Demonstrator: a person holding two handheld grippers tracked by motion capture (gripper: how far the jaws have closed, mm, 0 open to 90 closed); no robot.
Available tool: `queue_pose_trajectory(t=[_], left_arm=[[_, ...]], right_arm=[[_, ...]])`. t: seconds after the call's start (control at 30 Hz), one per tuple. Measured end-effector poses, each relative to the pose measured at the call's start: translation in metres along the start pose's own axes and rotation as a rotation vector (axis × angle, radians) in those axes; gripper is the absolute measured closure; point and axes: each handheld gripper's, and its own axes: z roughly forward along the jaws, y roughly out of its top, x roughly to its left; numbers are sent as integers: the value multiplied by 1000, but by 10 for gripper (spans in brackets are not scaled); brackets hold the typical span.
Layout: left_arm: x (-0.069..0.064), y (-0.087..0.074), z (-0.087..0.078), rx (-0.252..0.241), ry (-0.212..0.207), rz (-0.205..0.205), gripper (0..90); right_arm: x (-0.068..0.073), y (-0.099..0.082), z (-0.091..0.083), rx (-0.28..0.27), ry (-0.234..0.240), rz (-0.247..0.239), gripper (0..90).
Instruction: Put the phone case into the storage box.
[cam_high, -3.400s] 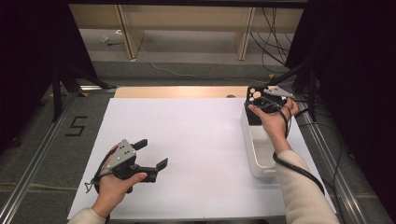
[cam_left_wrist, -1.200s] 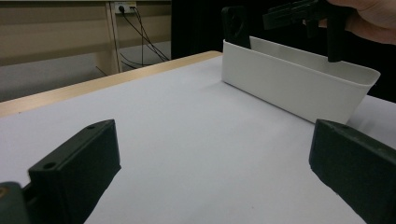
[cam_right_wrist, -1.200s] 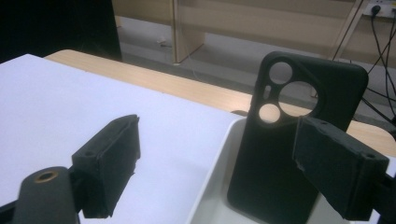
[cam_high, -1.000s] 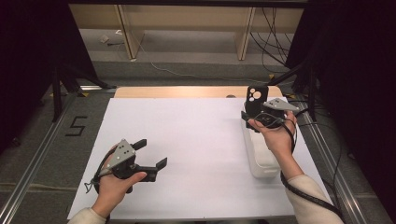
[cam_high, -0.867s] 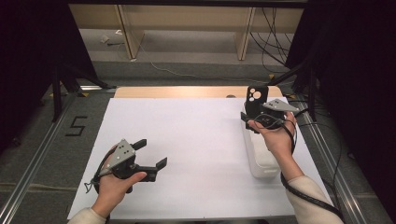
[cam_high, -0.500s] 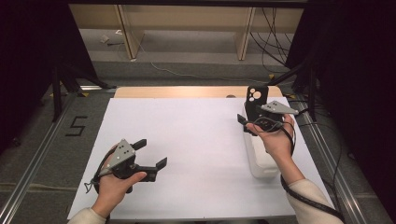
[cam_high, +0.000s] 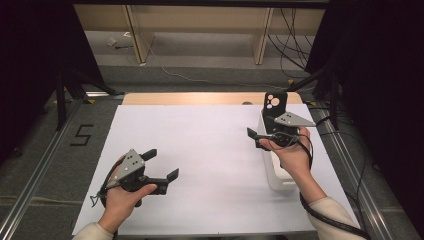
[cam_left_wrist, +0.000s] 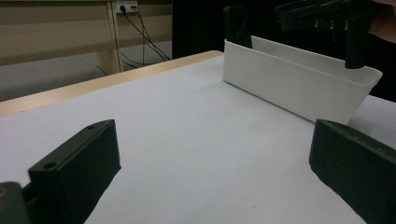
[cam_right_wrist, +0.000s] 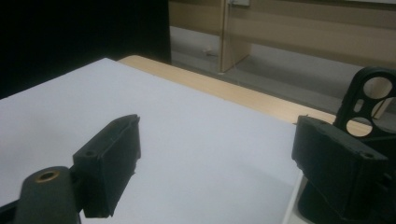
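The black phone case (cam_high: 275, 107) stands upright at the far end of the white bin (cam_high: 278, 176), which sits along the right edge of the bench (cam_high: 200, 145), and I judge the case to be the thing I am after. It looks like a thin moulded shell: light, fairly stiff along its length but likely to flex if squeezed across its open face, and smooth enough to slip if I pinch it only by a corner. The camera cut-out at its top leaves narrow bridges of material, so I would rather not clamp there; the safer hold, I think, is across the thickness of a long side edge below the cut-out, where my pads can bear on solid wall. My right gripper (cam_high: 264, 133) hovers over the bin with its jaws spread wide and nothing between them; in the right gripper view the case (cam_right_wrist: 369, 105) rises just behind my right-hand jaw, close but not gripped. My right wrist is held above the bin's near half, forearm coming in from the bench's near right corner, the gripper pointing across toward the middle of the bench rather than at the case. My left gripper (cam_high: 160, 165) rests low near the near left corner, jaws also wide apart and empty, aimed across the bare sheet toward the bin (cam_left_wrist: 299, 84).
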Motion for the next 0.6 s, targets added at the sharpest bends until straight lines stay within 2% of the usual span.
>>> queue_pose_trajectory(t=[0.47,0.6], left_arm=[[0,0,0,-4,1,-2,14],[1,1,0,-3,3,-1,14]], right_arm=[[11,-9,-13,-21,83,-23,166],[12,-10,-20,-24,92,-28,166]])
